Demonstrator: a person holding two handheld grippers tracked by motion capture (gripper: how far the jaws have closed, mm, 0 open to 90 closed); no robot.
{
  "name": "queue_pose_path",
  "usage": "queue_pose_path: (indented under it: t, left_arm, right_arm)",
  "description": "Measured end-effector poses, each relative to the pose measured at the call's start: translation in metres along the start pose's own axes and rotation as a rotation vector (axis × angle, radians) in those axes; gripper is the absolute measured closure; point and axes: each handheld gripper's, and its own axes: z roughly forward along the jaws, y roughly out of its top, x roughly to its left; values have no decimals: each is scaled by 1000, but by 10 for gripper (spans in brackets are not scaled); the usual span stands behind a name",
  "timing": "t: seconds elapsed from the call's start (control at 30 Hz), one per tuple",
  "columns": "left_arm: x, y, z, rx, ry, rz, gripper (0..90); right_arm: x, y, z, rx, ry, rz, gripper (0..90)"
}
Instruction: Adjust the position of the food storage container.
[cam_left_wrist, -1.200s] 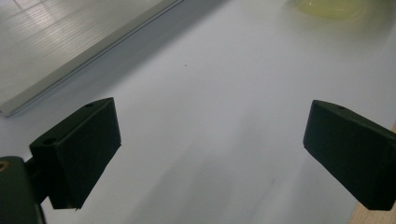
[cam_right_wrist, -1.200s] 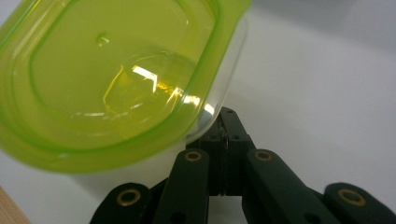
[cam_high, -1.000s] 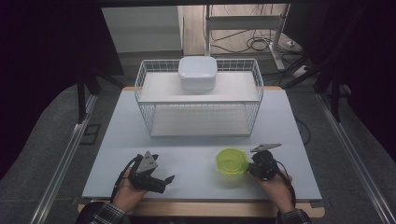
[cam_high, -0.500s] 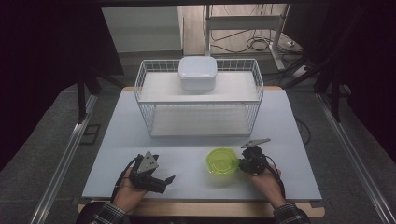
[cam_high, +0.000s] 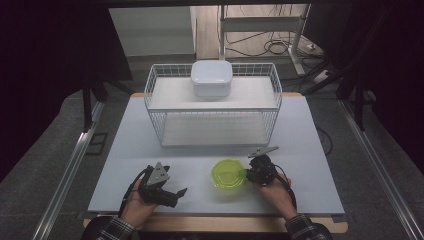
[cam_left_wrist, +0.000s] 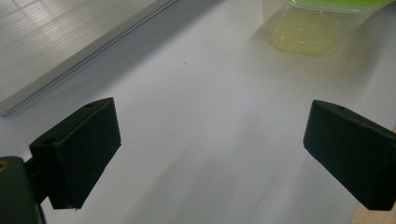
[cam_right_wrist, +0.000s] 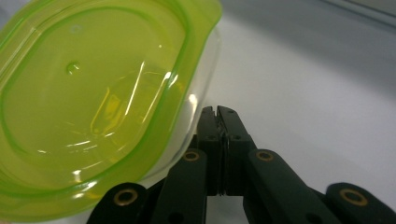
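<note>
A: Where's the tub (cam_high: 229, 173)?

B: Near the table's (cam_high: 310, 150) front edge, right claw (cam_high: 248, 173) pressed together against its wall, gripping nothing. Left claw (cam_high: 172, 194) gapes apart.

A: Handling?

B: Probably light, stiff, slick plastic; the green lid's (cam_right_wrist: 93, 93) overhanging rim looks the best hold.

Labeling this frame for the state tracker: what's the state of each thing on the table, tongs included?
Container: upright on the table, green lid on.
White box: on the rack's top shelf, lid on.
Wire rack: upright; lower shelf looks bare.
Left tongs: open, nothing between the jaws.
Right tongs: shut, holding nothing, tips against the container's side.
</note>
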Motion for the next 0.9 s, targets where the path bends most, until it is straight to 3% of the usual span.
queue_pose_path:
  t: [0.23, 0.4, 0.67, 0.9]
  left_arm:
    - [0, 0, -1, -4, 1, -2, 35]
    - [2, 0, -3, -9, 8, -9, 36]
    - [2, 1, -4, -10, 5, -21, 43]
    - [0, 1, -4, -10, 10, -17, 43]
  right_arm:
    - [-7, -1, -14, -39, -54, 6, 836]
    - [-11, -5, -35, -100, -121, -3, 726]
    - [-9, -14, -53, -146, -149, -28, 614]
    - [-9, -18, -62, -181, -149, -10, 504]
